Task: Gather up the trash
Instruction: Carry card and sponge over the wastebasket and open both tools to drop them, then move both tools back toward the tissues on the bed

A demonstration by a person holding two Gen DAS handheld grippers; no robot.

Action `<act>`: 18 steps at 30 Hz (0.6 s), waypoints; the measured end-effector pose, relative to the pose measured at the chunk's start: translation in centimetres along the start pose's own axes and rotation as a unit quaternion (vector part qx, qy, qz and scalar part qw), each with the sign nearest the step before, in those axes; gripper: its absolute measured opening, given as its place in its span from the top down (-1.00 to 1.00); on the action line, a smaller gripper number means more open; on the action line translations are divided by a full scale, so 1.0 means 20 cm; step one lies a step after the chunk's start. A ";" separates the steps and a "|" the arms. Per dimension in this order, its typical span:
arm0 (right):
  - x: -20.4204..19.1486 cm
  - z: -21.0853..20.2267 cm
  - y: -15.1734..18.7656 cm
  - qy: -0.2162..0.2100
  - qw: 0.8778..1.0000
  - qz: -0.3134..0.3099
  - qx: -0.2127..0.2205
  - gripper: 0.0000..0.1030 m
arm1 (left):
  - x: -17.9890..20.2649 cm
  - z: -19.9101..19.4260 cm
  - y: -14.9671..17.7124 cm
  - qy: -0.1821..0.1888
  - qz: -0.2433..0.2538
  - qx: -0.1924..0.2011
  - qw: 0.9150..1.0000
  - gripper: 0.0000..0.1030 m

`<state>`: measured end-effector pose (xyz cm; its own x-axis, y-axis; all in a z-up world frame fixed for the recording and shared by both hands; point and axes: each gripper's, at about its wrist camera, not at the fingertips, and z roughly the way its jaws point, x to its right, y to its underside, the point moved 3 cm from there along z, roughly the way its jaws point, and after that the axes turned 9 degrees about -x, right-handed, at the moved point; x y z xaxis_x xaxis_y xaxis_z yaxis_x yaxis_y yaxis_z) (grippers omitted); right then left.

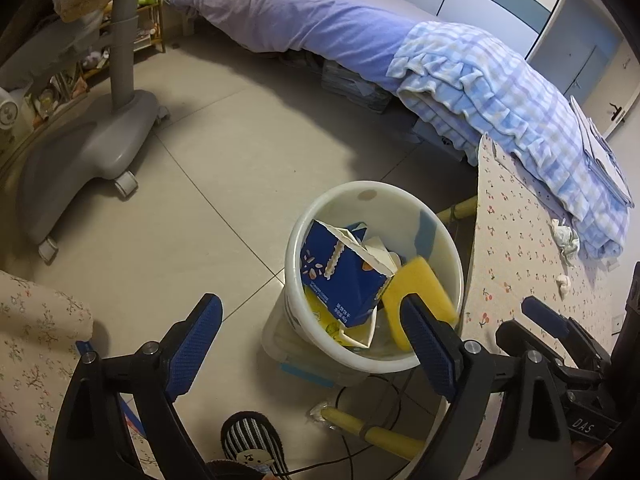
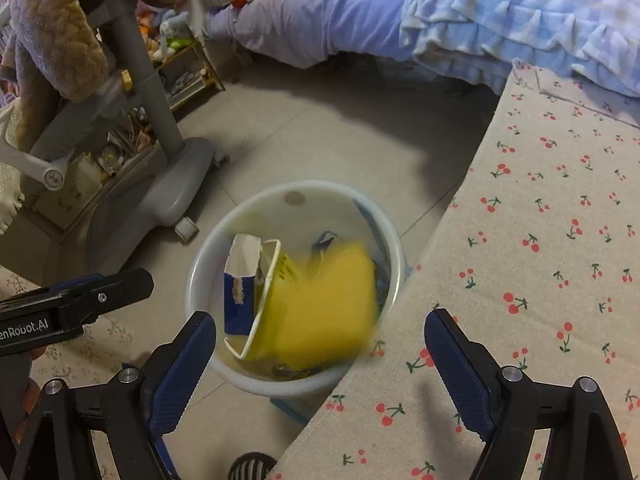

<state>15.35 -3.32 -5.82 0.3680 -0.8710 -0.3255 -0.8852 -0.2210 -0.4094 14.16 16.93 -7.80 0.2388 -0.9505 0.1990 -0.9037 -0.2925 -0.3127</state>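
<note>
Over the white bin [image 1: 372,280] on the floor, both pairs of jaws stood wide open and empty. A blurred yellow sponge [image 2: 328,308] hung in the bin's mouth just ahead of the right gripper [image 2: 320,364], beside a blue carton [image 1: 344,276] already inside. Further trash, two crumpled tissues [image 1: 565,240], lay on the cherry-print bench [image 1: 512,264], well apart to the right of the left gripper [image 1: 316,344]; the right hand looked nearer.
</note>
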 end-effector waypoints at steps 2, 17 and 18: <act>0.02 -0.01 0.00 0.005 1.000 0.005 0.001 -0.73 | 0.00 0.00 0.00 0.000 0.001 0.001 1.000 -0.80; 0.43 -0.25 0.09 0.059 0.994 0.087 0.019 -0.74 | 0.24 0.01 0.02 0.017 0.029 -0.009 0.999 -0.81; 0.47 -0.27 0.09 0.066 0.993 0.092 0.024 -0.74 | 0.27 0.01 0.03 0.017 0.031 -0.012 0.999 -0.81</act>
<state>15.65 -14.31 -5.01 0.1573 -0.9456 -0.2849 -0.9184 -0.0340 -0.3942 15.08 11.60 -7.12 0.1698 -0.9624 0.2120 -0.9248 -0.2299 -0.3031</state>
